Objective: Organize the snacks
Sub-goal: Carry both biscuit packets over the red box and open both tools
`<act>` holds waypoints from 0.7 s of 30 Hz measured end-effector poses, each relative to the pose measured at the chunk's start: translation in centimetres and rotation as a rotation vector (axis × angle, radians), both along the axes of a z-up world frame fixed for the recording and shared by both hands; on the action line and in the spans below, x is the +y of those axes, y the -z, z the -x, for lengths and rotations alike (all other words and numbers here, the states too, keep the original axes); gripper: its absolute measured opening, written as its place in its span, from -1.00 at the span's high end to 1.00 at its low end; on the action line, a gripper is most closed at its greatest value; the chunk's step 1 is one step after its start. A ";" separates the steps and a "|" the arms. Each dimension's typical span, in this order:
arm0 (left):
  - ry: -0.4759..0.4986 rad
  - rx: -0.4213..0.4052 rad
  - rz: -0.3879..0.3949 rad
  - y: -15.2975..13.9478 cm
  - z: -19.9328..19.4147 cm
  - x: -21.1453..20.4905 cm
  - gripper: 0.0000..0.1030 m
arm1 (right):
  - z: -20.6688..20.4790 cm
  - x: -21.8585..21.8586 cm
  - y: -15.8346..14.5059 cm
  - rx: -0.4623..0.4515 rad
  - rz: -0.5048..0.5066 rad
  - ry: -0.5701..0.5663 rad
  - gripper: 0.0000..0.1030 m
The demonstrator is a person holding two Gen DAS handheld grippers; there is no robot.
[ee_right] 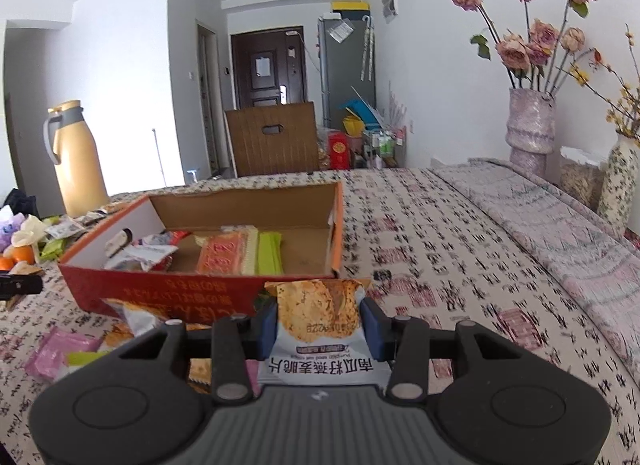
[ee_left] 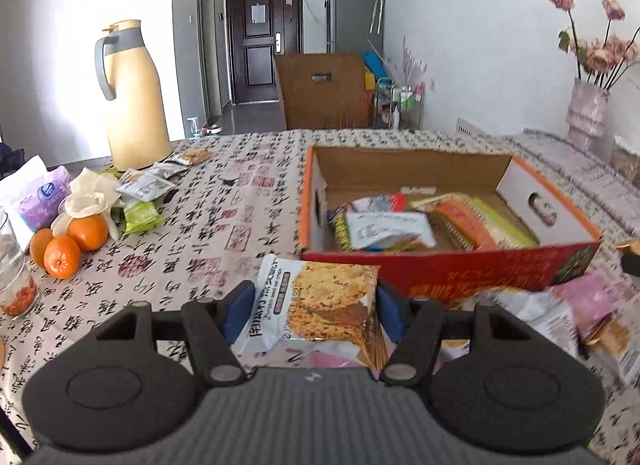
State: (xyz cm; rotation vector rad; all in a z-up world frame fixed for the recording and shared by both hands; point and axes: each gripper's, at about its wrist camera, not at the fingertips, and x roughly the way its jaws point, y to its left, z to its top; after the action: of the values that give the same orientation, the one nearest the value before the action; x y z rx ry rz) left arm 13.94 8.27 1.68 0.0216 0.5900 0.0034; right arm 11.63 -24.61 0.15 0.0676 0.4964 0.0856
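My left gripper (ee_left: 310, 311) is shut on a white oat-crisp packet (ee_left: 316, 301) and holds it above the table, just left of the front of the red cardboard box (ee_left: 460, 269). My right gripper (ee_right: 320, 325) is shut on a second oat-crisp packet (ee_right: 320, 317), near the box's front right corner (ee_right: 160, 285). The open box holds several snack packets (ee_left: 404, 225), also seen in the right wrist view (ee_right: 224, 255). Loose snack packets (ee_left: 568, 317) lie in front of the box, and show in the right wrist view (ee_right: 64, 353) too.
A yellow thermos (ee_left: 134, 97), oranges (ee_left: 64, 249), tissues (ee_left: 44, 197), a glass jar (ee_left: 16, 277) and more packets (ee_left: 148, 189) sit at the left. Vases with dried flowers (ee_right: 530, 129) stand at the right edge. A wooden chair (ee_left: 324, 91) stands beyond the table.
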 end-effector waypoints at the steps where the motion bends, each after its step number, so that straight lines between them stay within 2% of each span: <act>1: -0.002 -0.006 0.008 -0.2 -0.1 -0.3 -0.27 | -0.1 0.1 -0.2 -0.008 0.000 -0.008 0.17; 12: -0.016 -0.054 0.085 -2.3 -2.4 -3.0 -0.27 | -3.0 1.6 -2.7 -0.087 -0.008 -0.085 0.17; 21: -0.017 -0.070 0.094 -3.2 -5.4 -4.4 -0.27 | -6.5 3.2 -4.4 -0.120 0.002 -0.118 0.17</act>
State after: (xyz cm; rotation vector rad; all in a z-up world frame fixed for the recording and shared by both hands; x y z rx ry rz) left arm 19.34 3.83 4.88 -0.0741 0.5198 -0.0066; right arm 18.10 -21.39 4.57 0.0310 0.3806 0.2039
